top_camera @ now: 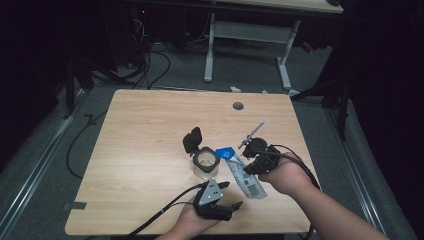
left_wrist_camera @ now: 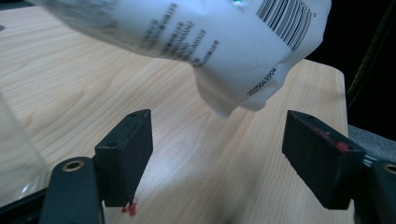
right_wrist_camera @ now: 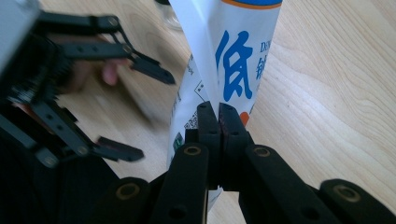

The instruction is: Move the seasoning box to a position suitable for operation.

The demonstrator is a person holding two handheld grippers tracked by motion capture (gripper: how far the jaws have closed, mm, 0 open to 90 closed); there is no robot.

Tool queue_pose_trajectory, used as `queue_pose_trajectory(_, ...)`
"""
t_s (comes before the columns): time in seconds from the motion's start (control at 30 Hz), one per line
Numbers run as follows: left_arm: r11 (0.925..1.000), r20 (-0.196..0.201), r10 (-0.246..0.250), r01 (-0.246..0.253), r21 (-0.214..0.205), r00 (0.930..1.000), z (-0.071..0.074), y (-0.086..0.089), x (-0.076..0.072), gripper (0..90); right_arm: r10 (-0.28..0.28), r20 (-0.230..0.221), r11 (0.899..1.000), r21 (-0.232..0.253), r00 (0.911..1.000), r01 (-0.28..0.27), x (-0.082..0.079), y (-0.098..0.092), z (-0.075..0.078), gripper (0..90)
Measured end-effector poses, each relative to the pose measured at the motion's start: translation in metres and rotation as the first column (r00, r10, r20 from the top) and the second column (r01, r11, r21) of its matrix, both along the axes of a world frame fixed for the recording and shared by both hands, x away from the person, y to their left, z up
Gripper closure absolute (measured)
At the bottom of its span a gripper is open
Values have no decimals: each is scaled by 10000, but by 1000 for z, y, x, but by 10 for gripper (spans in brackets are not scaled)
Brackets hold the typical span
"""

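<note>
Pouch (top_camera: 245,177) of white plastic film with blue print and a barcode hung over the wooden table (top_camera: 145,150), just right of an open glass jar (top_camera: 205,164), pinched at its edge by the clenched right gripper (right_wrist_camera: 218,122). It looked light, limp and a little slippery, likely to sag and swing from one corner. Left gripper (left_wrist_camera: 219,154) waited released beneath its drooping lower end, which seemed the best second hold.

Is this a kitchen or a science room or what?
Probably a lab or workshop, not a kitchen: a bare wooden table sits in a dark room, cables trail over the grey floor, and another white-legged desk stands behind it.
</note>
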State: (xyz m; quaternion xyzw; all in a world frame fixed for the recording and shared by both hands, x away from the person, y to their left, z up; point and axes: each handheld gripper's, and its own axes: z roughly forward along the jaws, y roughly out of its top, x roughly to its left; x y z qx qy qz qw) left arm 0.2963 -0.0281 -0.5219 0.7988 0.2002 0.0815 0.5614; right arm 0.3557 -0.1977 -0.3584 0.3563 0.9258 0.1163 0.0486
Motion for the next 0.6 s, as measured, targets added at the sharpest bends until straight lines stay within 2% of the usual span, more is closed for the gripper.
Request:
queue_pose_trajectory(0.3,9996,-162,-66,71,257,9998,-4,-19,6,250,206,-112,9997,-95,9997,-207,1,12,1,900)
queue_pose_trajectory(0.6,9997,59,-143,142,203,9999,-1,-21,6,319,334,-89,9994,90,9994,-333,2,19,2,900)
